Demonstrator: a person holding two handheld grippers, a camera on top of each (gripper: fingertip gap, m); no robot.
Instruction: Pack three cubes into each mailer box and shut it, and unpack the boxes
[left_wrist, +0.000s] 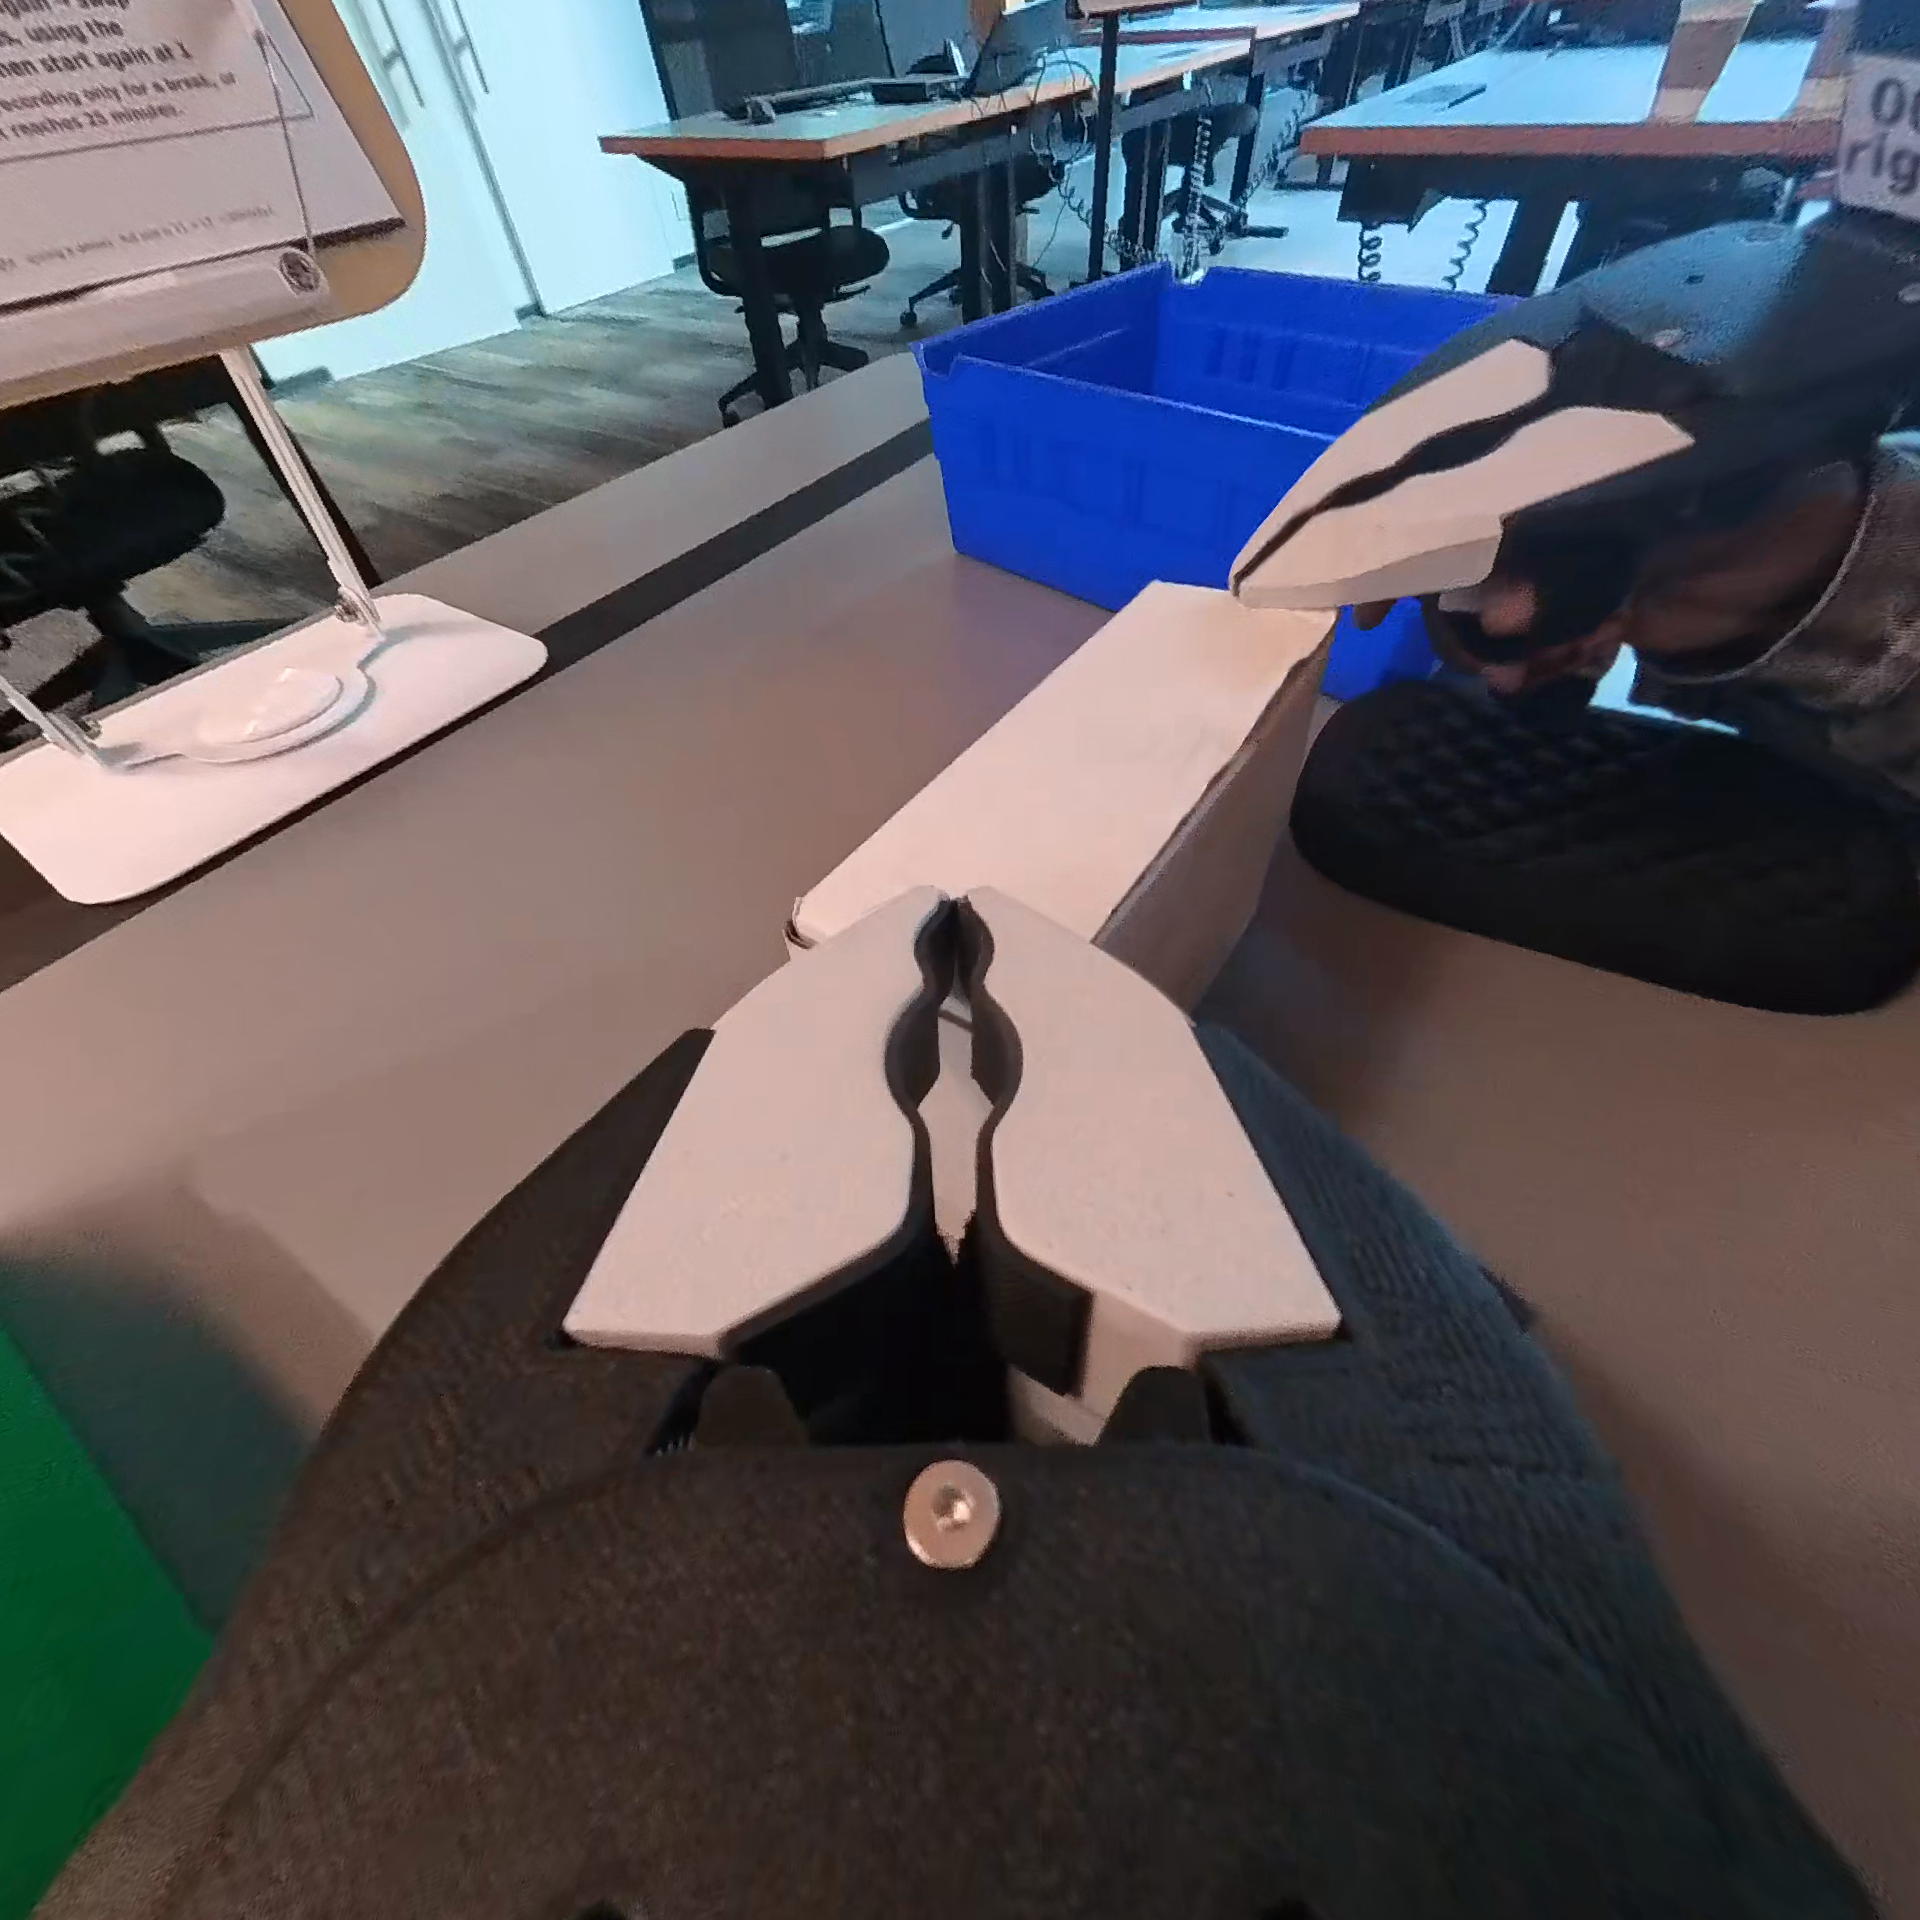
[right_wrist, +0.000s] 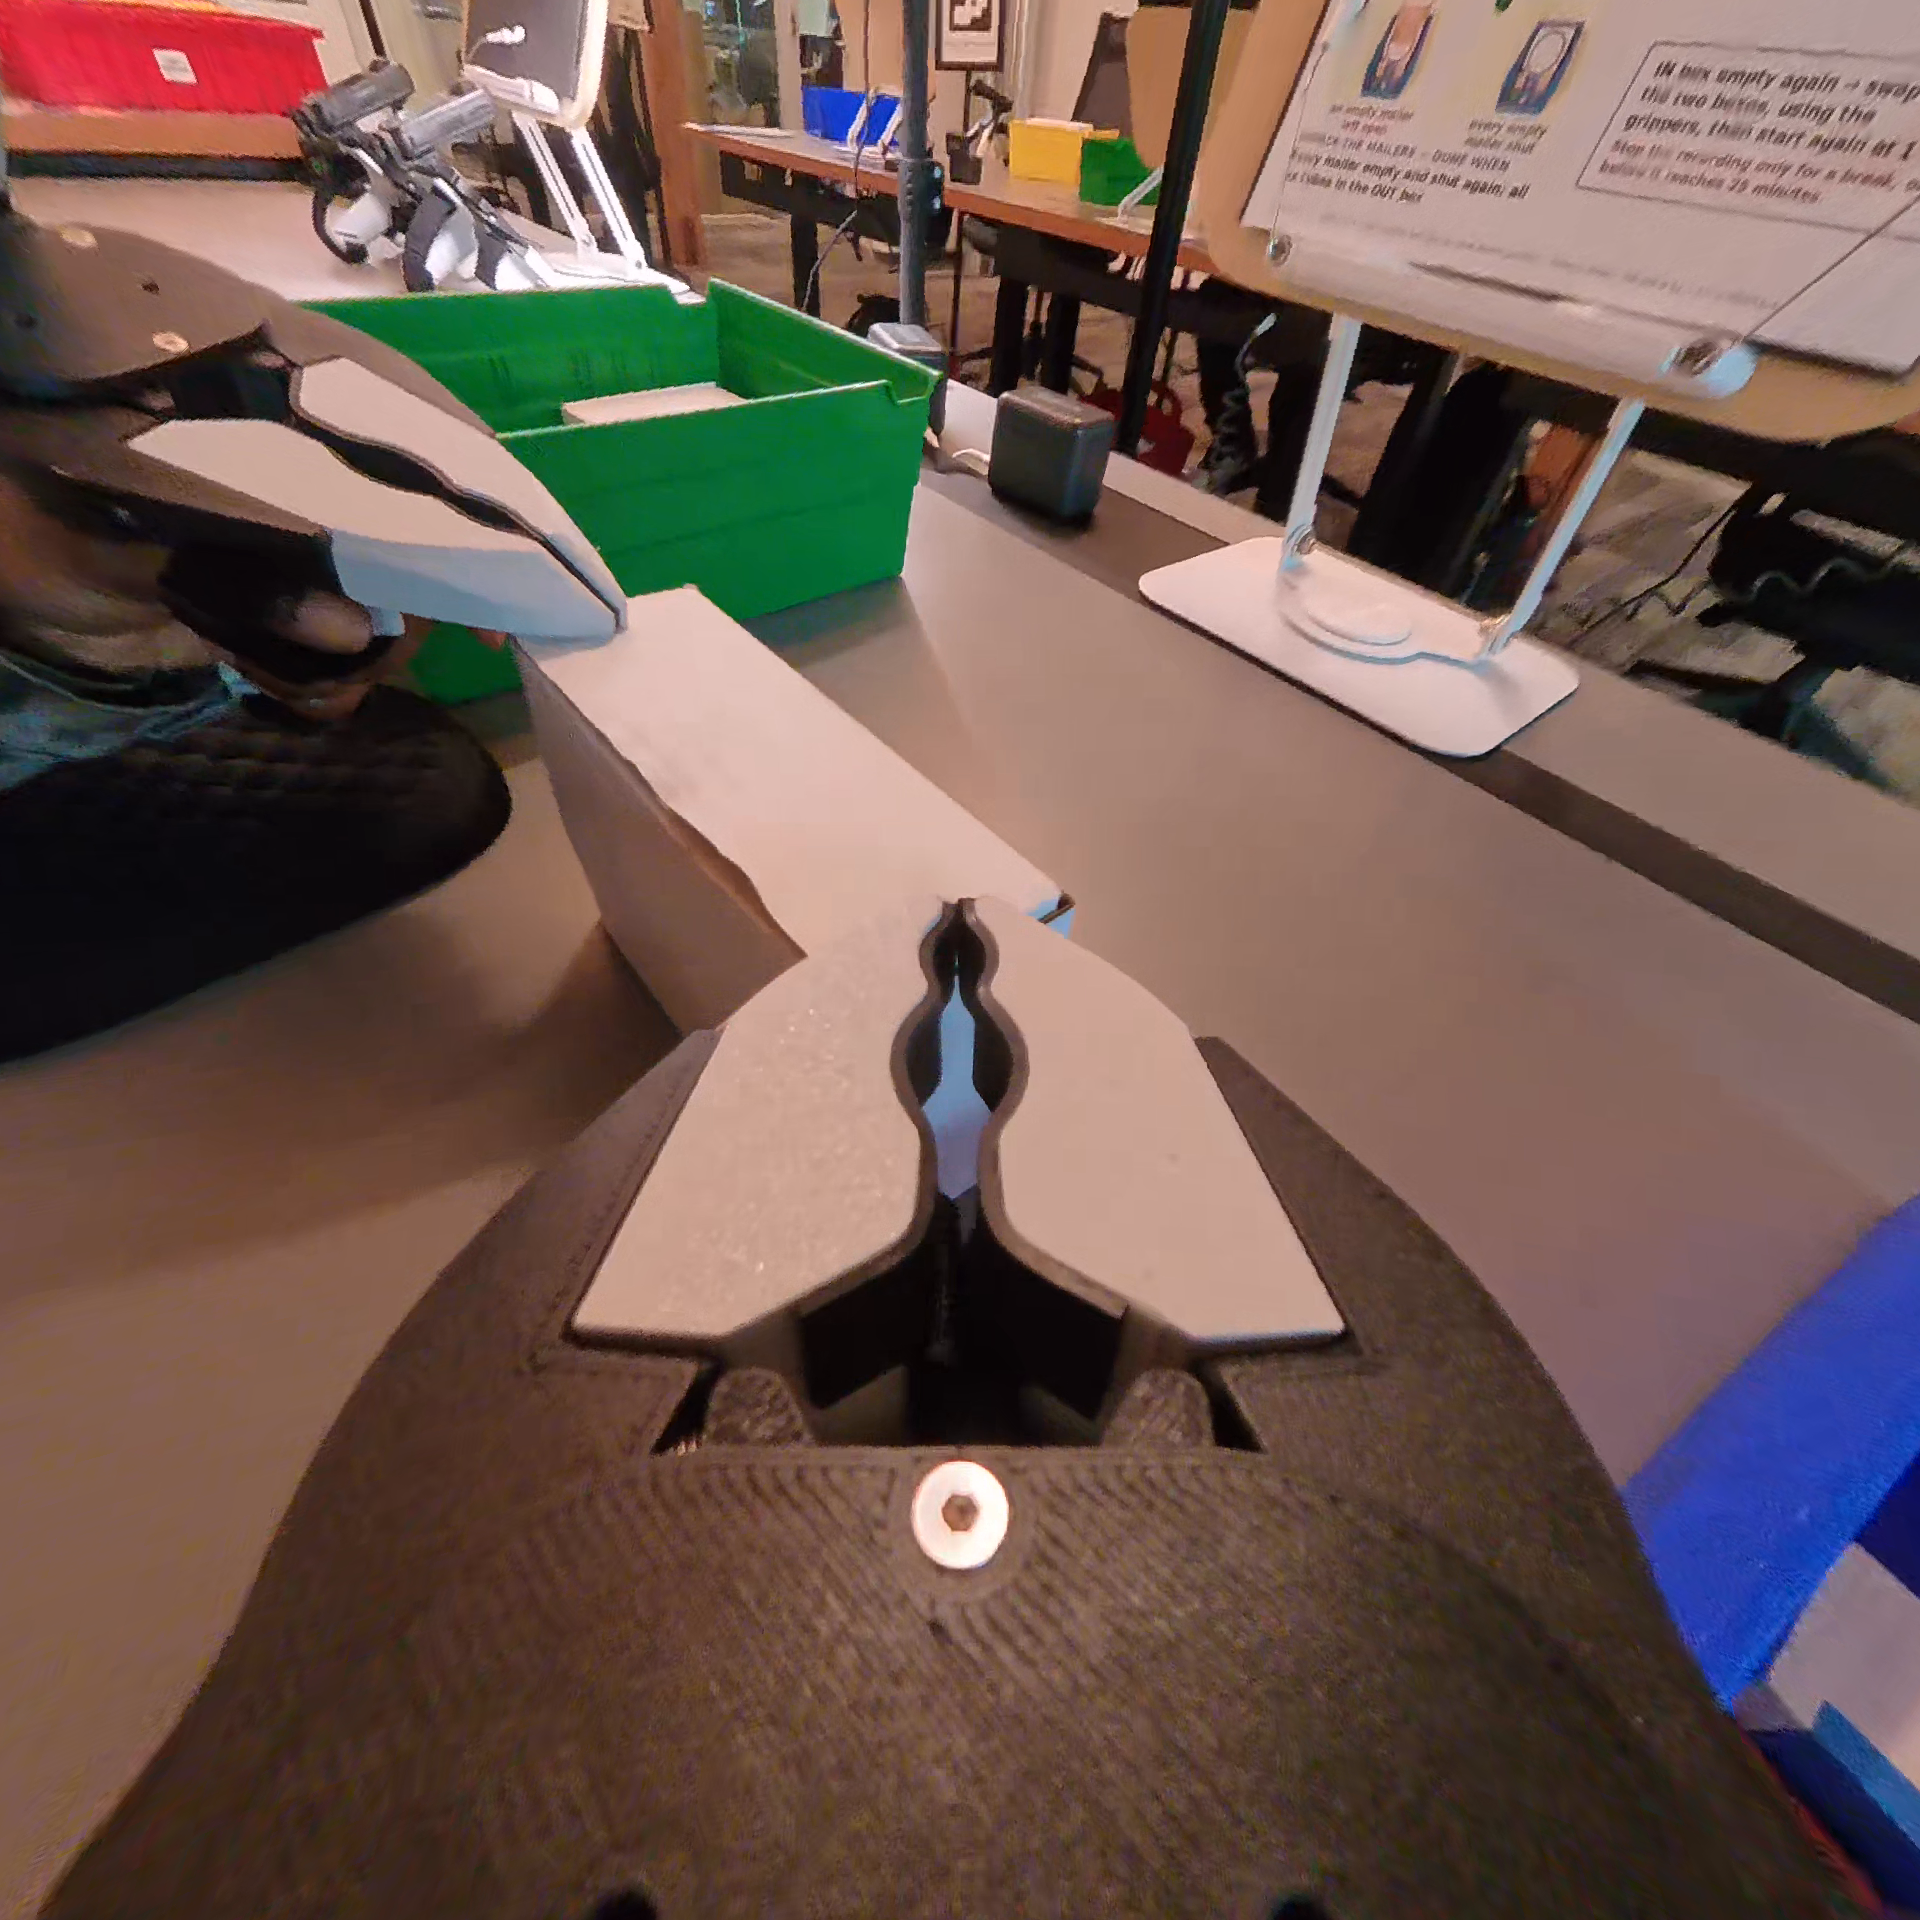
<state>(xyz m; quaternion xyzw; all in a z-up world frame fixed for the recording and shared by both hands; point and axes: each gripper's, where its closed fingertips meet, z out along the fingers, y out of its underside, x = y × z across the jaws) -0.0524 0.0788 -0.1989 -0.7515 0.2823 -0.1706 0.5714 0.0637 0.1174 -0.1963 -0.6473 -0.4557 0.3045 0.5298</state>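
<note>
A shut white mailer box (left_wrist: 1070, 758) lies on the grey table between my two grippers; it also shows in the right wrist view (right_wrist: 790, 769). My left gripper (left_wrist: 956, 904) is shut, its tips on the top of one end corner. My right gripper (right_wrist: 961, 906) is shut, its tips on the top of the opposite end. Each gripper shows in the other's view, the right one (left_wrist: 1242, 582) and the left one (right_wrist: 613, 618), both shut at the box's far corner. No cubes are visible.
A blue bin (left_wrist: 1122, 488) stands behind the box on the right side. A green bin (right_wrist: 707, 488) on the left holds another white mailer (right_wrist: 655, 403). A black pad (left_wrist: 1610, 862) lies at the table's front. An instruction stand (right_wrist: 1382, 644) and a dark device (right_wrist: 1049, 457) sit at the back. My right fingertips sit around 12 cm from my left ones.
</note>
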